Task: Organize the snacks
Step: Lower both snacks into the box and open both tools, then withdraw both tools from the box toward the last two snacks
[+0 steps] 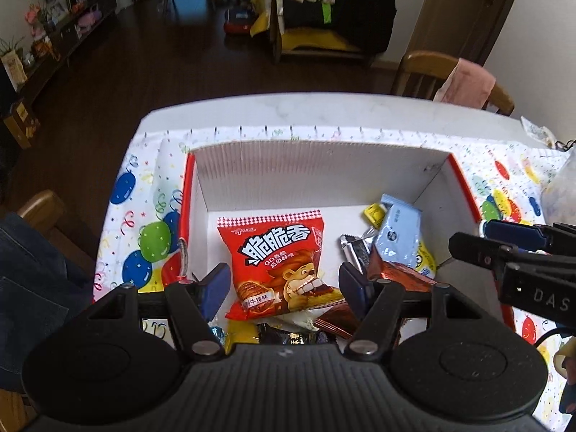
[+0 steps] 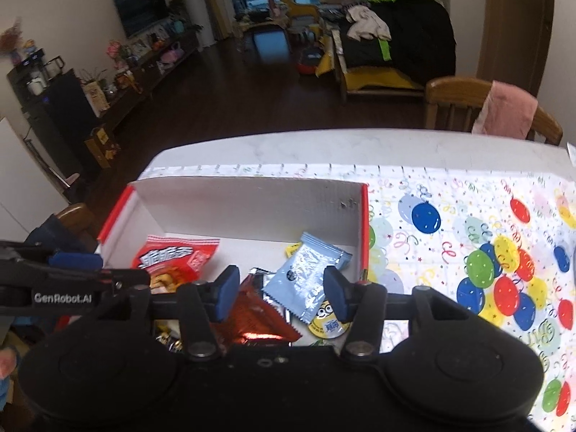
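Note:
A white cardboard box point(image 1: 324, 176) with a red rim stands on the table and holds several snacks. A red lion packet point(image 1: 270, 262) lies flat inside it. My left gripper point(image 1: 284, 288) hovers open above the packet, pads apart from it. At the box's right side lie a light blue packet point(image 2: 306, 277), a red-brown foil packet point(image 2: 259, 318) and a yellow minion sweet point(image 2: 325, 324). My right gripper point(image 2: 282, 295) hangs open over them, holding nothing. The two grippers are side by side: the right gripper point(image 1: 471, 235) shows in the left wrist view, the left gripper point(image 2: 108, 268) in the right wrist view.
A balloon-print cloth point(image 2: 468, 252) covers the white table point(image 2: 324, 147). A wooden chair with a pink cloth point(image 2: 504, 108) stands at the far right corner. A clear bag point(image 1: 561, 187) lies right of the box. A person's jeans leg point(image 1: 28, 280) and another chair are at the left.

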Available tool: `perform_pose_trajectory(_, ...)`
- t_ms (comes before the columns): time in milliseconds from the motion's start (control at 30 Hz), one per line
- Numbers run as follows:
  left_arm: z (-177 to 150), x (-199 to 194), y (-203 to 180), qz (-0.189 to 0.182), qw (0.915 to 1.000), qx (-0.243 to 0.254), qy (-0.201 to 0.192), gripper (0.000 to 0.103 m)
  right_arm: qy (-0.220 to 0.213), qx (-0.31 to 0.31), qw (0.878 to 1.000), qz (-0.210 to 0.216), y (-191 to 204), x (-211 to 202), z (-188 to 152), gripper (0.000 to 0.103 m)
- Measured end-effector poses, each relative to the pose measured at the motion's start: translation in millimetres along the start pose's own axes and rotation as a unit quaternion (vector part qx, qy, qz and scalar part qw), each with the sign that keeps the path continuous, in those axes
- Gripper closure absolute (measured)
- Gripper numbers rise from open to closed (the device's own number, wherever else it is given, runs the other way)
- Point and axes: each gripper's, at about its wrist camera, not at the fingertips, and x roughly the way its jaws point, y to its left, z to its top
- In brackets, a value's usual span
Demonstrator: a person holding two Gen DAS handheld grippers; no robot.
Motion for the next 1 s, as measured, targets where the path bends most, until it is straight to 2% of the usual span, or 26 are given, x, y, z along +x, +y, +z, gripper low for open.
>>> perform_pose_trajectory(333, -24.1, -51.1, -4.9, -0.019, 0.9976, 0.004, -0.067, 0.037, -0.028, -0.018, 0.999, 0.027, 11.6, -48.2, -15.5, 0.047)
perform_pose_trajectory(500, -38.7, -73.2, -9.2, -0.027, 0.9953, 0.014, -0.092, 0.036, -0.046, -0.014, 0.998, 0.034, 13.9, -68.2, -24.6, 0.037)
perform_pose_trajectory(567, -44.5, -81.3, -10.6, -0.033, 0.9945, 0.012, -0.099, 0.032, -0.050, -0.010, 0.998, 0.036, 14.2, -74.3, -28.4, 0.035)
perform_pose_trajectory(1000, -89.7, -102.4, -16.7, -0.052, 0.9919, 0.018, -0.114, 0.028, -0.066, -0.019, 0.997, 0.038, 13.7, -100.1, -67.7, 0.019)
